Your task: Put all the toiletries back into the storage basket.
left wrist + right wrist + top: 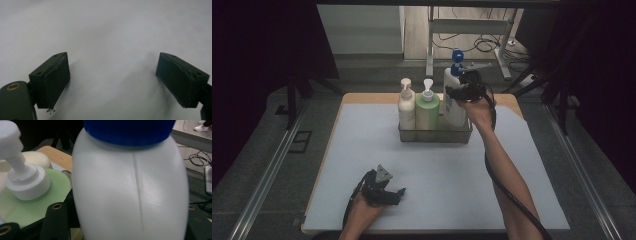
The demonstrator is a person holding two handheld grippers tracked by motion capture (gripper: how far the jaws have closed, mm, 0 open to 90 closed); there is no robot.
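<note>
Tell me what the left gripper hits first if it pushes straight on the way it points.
Probably just the grey mat. The left gripper lies low near the table's front with open jaws, and its own view has bare mat ahead. How soon it would touch is unclear.

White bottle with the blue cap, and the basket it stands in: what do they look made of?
White bottle: likely moulded plastic, semi-gloss, with a vertical seam line and soft highlights. Basket: seems to be metal wire or mesh, since the bottles show through its walls; the finish is too small to tell.
</note>
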